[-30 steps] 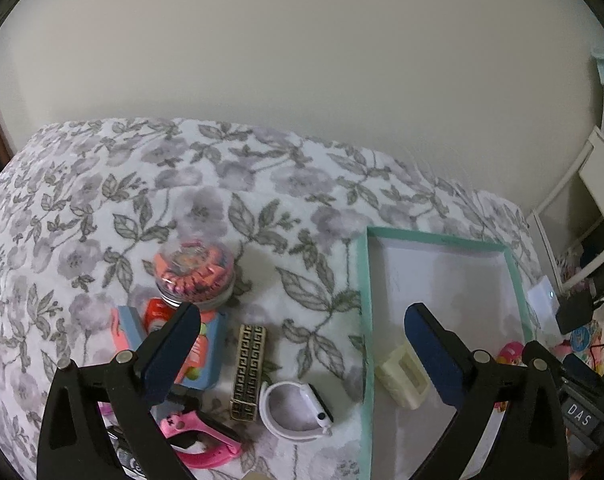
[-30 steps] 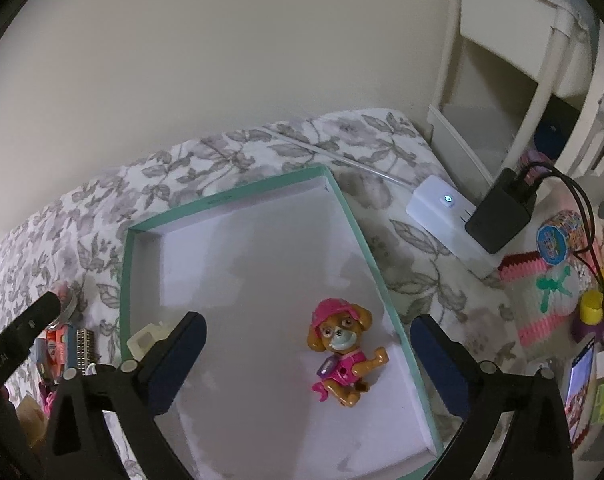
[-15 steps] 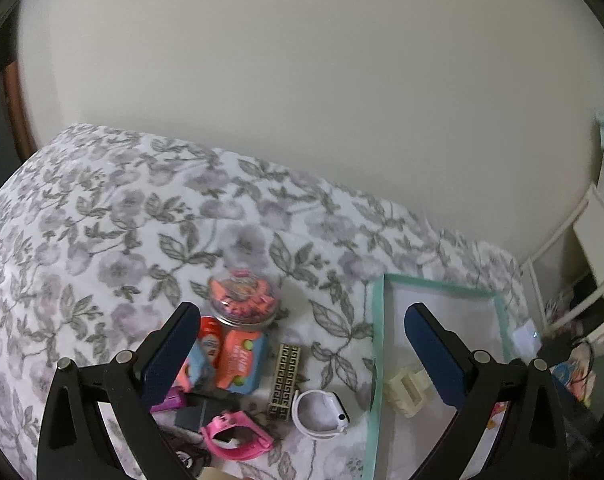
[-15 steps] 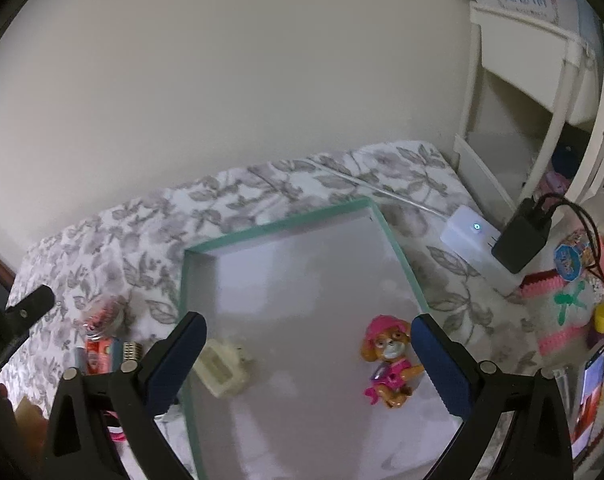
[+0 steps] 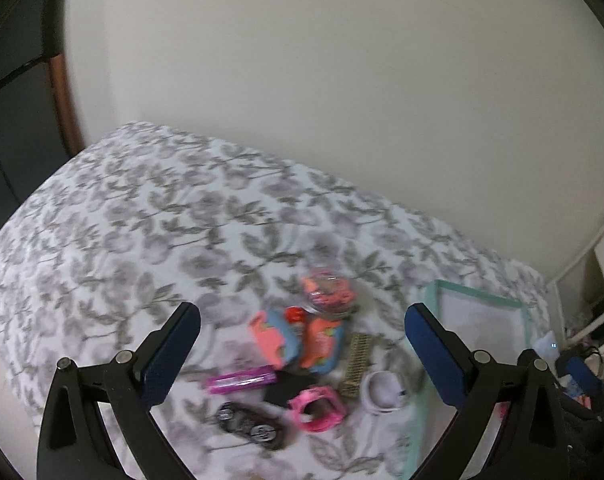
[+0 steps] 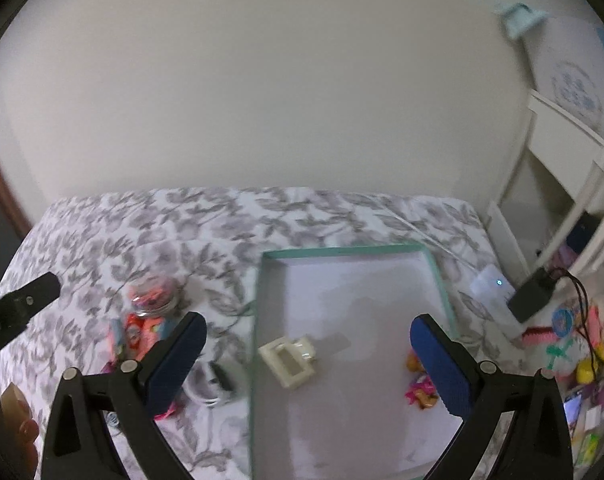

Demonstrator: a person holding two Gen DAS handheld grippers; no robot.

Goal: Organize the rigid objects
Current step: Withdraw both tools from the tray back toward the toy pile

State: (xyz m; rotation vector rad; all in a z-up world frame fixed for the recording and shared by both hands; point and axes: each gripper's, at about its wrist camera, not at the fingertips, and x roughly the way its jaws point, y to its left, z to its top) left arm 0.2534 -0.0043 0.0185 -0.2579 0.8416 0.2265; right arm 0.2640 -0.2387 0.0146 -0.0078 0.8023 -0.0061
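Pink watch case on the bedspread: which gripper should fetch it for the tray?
Probably left. The left gripper, open, has the pink watch case between its fingers; the right gripper faces the tray.

Both grippers sit farther back and higher over the bed (image 5: 150, 216) than a second ago. In the left wrist view the clutter now lies small between the spread fingers, and a purple tube (image 5: 240, 379) and a dark oval piece (image 5: 249, 426) have come into sight at 6 o'clock. In the right wrist view the teal-rimmed tray (image 6: 344, 251) has slid toward 12 o'clock, the cream block (image 6: 289, 361) shows whole, and the pup figure (image 6: 420, 386) is now half hidden behind the right finger at 4 o'clock.
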